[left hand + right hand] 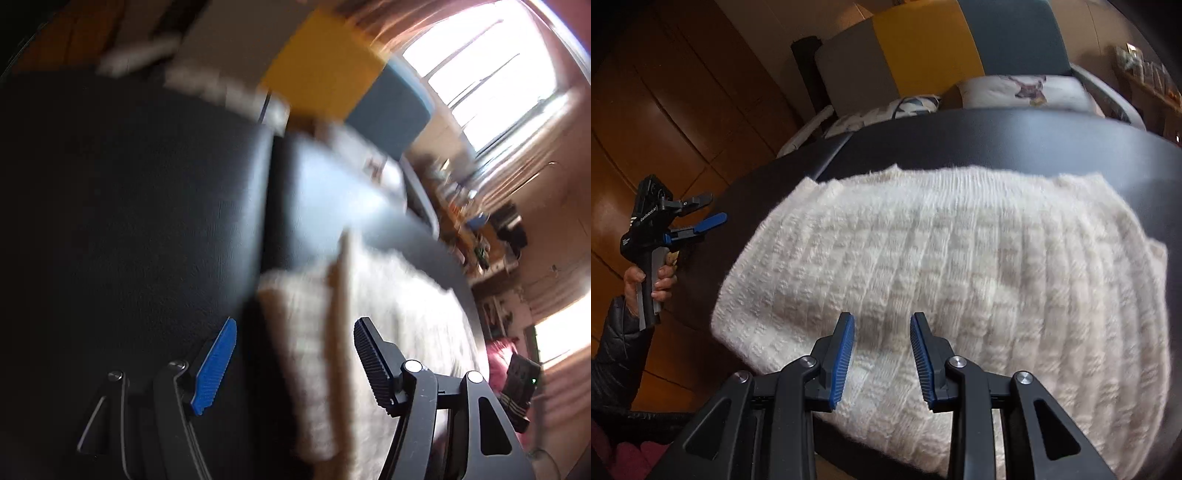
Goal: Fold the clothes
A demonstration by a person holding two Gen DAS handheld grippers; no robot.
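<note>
With the folded cream knit sweater [945,266] lying on the black table [997,136] just ahead of the right tongs [882,354], standing half-open and empty, and the left tongs [701,216] hanging wide beside it, smoothing the edges square is probably finishing it best.

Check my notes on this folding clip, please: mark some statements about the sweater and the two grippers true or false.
1. The cream knit sweater lies on a dark table. True.
2. The left gripper grips the sweater. False: it is open and empty, held off to the side.
3. The right gripper holds a yellow cloth. False: its parted fingers hold nothing, above the sweater.
4. A hand holds the left gripper's handle. True.
</note>
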